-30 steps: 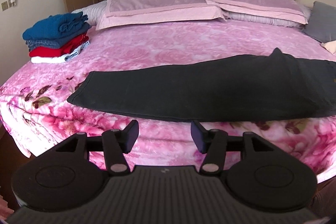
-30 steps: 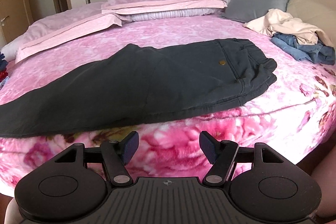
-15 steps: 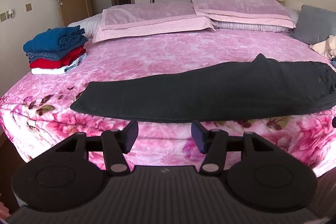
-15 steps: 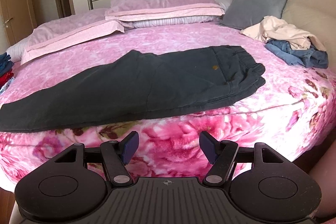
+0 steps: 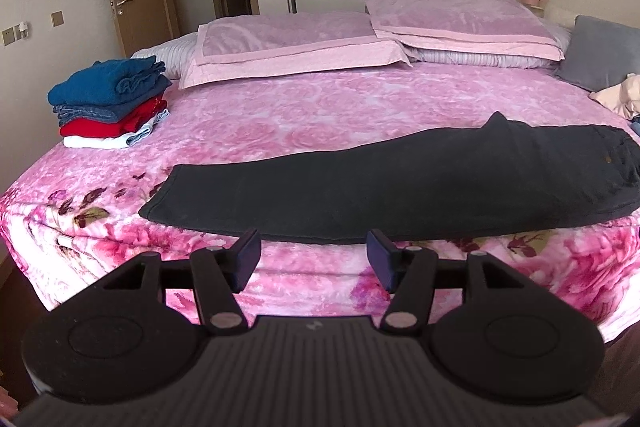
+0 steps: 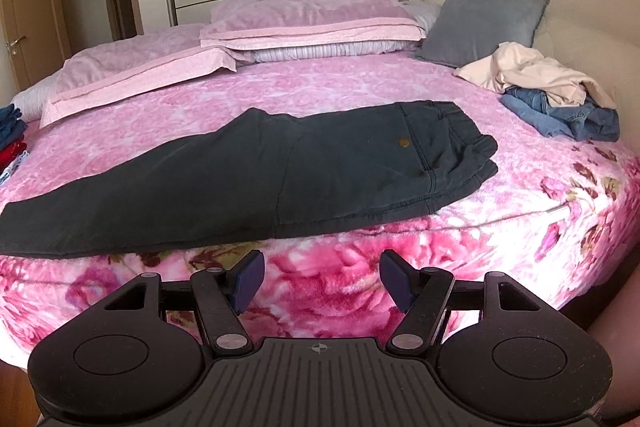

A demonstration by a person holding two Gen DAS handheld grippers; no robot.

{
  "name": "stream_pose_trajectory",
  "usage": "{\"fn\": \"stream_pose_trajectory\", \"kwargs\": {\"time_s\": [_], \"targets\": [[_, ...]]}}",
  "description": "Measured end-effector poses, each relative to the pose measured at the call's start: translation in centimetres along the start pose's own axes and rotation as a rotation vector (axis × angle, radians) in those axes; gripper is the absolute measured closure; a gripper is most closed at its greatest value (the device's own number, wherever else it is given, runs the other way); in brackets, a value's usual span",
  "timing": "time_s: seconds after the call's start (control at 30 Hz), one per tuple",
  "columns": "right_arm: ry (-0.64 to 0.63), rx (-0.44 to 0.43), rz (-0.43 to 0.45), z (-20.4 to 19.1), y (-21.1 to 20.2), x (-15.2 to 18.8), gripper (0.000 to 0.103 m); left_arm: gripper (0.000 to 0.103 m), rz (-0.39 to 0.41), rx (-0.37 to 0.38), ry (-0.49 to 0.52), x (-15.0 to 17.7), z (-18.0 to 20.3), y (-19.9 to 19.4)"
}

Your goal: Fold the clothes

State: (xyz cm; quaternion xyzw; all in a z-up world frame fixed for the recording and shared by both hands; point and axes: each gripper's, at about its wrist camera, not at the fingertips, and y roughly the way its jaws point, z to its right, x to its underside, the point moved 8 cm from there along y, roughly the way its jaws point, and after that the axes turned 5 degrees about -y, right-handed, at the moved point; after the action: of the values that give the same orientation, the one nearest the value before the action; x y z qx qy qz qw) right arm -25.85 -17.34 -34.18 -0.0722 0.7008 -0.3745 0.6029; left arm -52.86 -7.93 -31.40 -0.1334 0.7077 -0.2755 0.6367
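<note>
Dark trousers [image 5: 400, 183] lie flat along the front edge of the pink flowered bed [image 5: 320, 99], folded lengthwise, leg ends to the left, waistband to the right. They also show in the right wrist view [image 6: 280, 171]. My left gripper [image 5: 313, 259] is open and empty, held off the bed's front edge below the leg part. My right gripper [image 6: 321, 281] is open and empty, off the edge below the trousers' middle. Neither touches the cloth.
A stack of folded clothes [image 5: 108, 103] sits at the bed's left side. A loose heap of a cream top and blue jeans [image 6: 556, 95] lies at the right. Pink pillows [image 5: 304, 47] and a grey cushion [image 6: 480, 27] are at the head.
Both grippers have drawn back and risen from the bed edge, so the trousers look farther away. The trousers have not moved. Both grippers stay open.
</note>
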Motion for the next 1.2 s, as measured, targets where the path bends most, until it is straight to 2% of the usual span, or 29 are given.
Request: {"fn": "stream_pose_trajectory", "kwargs": {"time_s": [0.53, 0.77, 0.9, 1.03, 1.2], "targets": [[-0.026, 0.000, -0.092, -0.4, 6.2, 0.1, 0.036, 0.048, -0.112, -0.075, -0.006, 1.4, -0.9, 6.5], [-0.020, 0.000, -0.118, 0.2, 7.8, 0.6, 0.036, 0.048, -0.142, -0.051, -0.029, 1.6, -1.5, 8.8], [0.020, -0.016, -0.118, 1.3, 8.1, 0.9, 0.036, 0.049, -0.111, -0.012, -0.085, 1.2, -3.3, 9.9], [0.113, -0.010, -0.110, 3.2, 8.3, 1.3, 0.036, 0.062, -0.058, 0.031, -0.144, 0.7, -5.7, 11.2], [0.233, -0.005, -0.078, 4.4, 8.6, 1.6, 0.036, 0.062, -0.028, 0.008, -0.269, 0.5, -10.4, 14.1]]}}
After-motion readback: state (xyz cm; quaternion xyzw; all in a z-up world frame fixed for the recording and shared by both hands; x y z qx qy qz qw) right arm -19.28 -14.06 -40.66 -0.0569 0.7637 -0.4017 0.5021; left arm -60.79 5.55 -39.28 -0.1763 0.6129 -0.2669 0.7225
